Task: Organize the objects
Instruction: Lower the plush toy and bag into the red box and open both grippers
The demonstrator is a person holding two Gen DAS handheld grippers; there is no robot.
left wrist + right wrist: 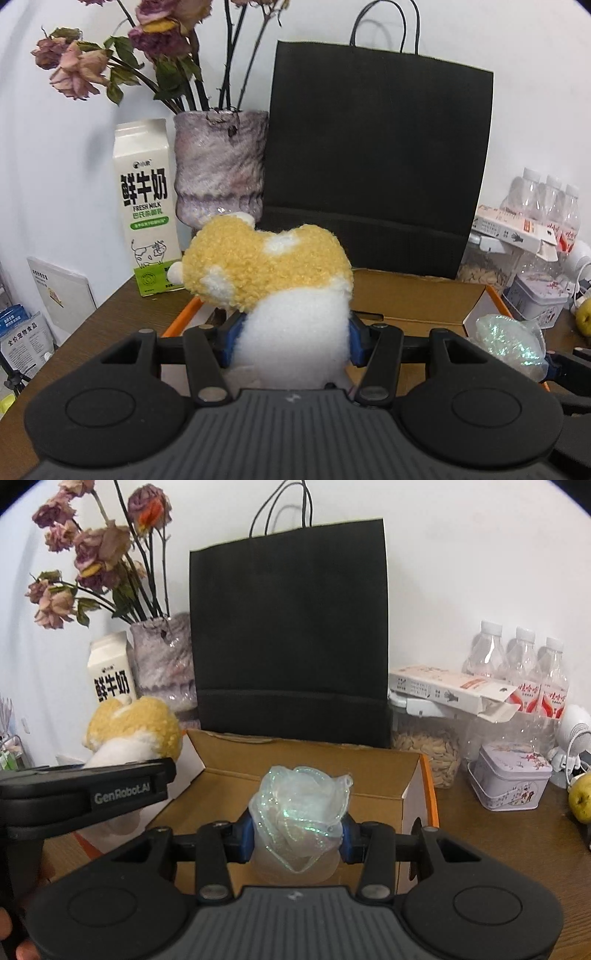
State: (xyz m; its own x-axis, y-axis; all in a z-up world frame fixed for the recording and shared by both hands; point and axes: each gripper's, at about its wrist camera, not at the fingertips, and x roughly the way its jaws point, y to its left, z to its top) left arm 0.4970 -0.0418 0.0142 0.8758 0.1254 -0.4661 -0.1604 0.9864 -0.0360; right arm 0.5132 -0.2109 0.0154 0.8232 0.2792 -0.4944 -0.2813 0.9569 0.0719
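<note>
Over the open cardboard box (295,768) on the brown table (110,314), the left tool (291,343) has its blue pads clamped on the white belly of a yellow-and-white plush toy (266,273), and the right tool (297,836) is squeezed tight on a crumpled, shimmery gauze pouch (301,805). Right behind the box stands a black paper bag (291,627), with a milk carton (146,206) and a vase of dried roses (221,166) to its left, water bottles (524,664) to the right.
</note>
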